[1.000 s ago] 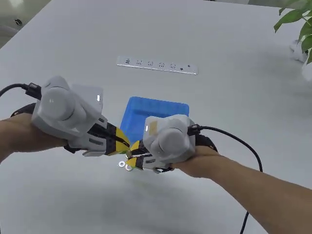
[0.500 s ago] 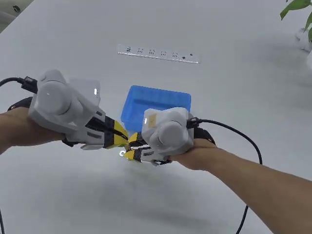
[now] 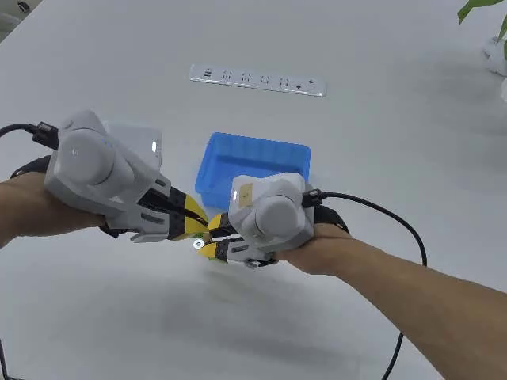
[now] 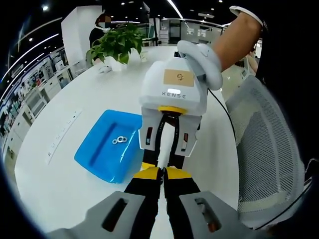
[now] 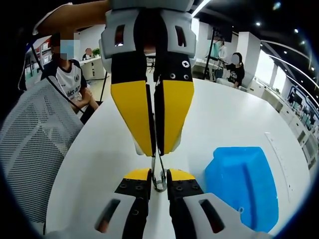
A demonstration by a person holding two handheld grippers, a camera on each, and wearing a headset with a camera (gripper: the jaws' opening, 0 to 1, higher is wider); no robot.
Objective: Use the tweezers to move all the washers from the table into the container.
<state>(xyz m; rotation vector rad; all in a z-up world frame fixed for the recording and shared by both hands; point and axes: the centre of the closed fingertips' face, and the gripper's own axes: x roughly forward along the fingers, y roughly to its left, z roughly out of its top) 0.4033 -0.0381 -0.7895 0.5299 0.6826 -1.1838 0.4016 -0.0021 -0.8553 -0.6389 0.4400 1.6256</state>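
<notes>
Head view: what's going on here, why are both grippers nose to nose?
A person is working with two handheld grippers. The left gripper and right gripper meet tip to tip in front of the blue container, both apparently shut on the tweezers spanning between them. Two washers lie in the container; another washer sits on the table by the tips.

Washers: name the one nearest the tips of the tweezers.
The lone washer at the tips of the tweezers, in the right gripper view. The other two washers lie side by side inside the blue container, away from those tips.
</notes>
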